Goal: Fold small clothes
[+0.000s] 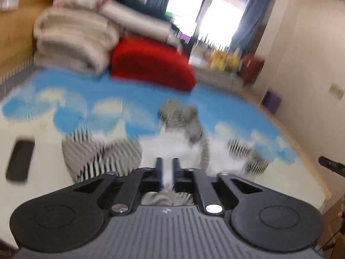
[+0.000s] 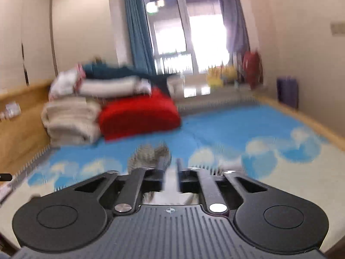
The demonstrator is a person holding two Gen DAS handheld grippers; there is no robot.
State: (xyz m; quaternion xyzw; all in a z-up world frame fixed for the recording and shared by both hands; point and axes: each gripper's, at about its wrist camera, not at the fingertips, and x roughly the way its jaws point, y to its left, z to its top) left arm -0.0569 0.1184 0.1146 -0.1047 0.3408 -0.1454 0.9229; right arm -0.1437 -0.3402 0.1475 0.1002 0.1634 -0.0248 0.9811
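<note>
A small grey-and-white striped garment (image 1: 179,144) hangs bunched above the blue cloud-print bed sheet (image 1: 129,92). In the left wrist view its white cloth runs between the fingers of my left gripper (image 1: 167,165), which stand close together and pinch it. In the right wrist view my right gripper (image 2: 170,168) is likewise shut on a white edge of the garment (image 2: 148,153), whose grey striped part bulges just left of the fingertips. Both views are blurred. More striped cloth lies on the sheet at the left (image 1: 90,155).
A red folded blanket (image 1: 151,64) and a stack of beige blankets (image 1: 73,41) sit at the head of the bed. A black flat device (image 1: 20,160) lies on the sheet at the left. A purple box (image 2: 287,90) stands by the right wall.
</note>
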